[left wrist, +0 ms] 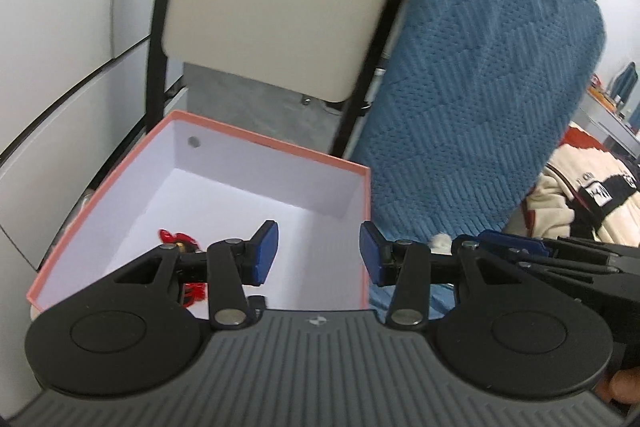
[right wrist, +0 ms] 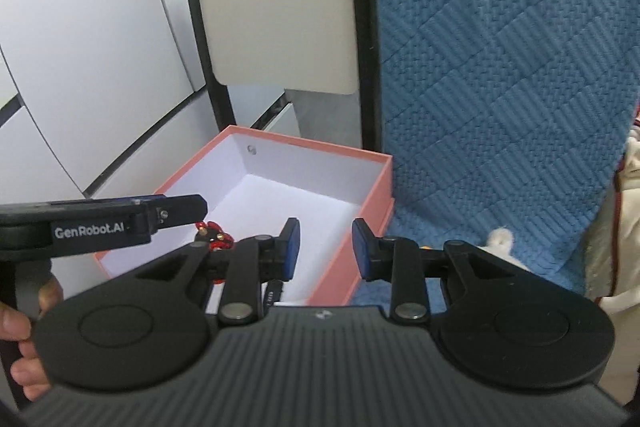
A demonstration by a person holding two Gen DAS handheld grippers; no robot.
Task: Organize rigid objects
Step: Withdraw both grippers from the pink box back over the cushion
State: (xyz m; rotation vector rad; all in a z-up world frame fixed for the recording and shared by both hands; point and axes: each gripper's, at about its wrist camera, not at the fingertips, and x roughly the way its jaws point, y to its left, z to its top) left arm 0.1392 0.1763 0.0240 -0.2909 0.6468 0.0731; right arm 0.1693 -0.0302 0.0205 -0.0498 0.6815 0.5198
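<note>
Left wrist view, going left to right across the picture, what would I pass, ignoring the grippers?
White cabinet panels → pink box with a red object inside near its left wall → blue quilted blanket → cream and black garment at the far right.

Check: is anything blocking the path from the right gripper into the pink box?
Nothing visible does. The right gripper, fingers apart and empty, hangs above the pink box's open top; inside, only a red object near the left wall.
</note>
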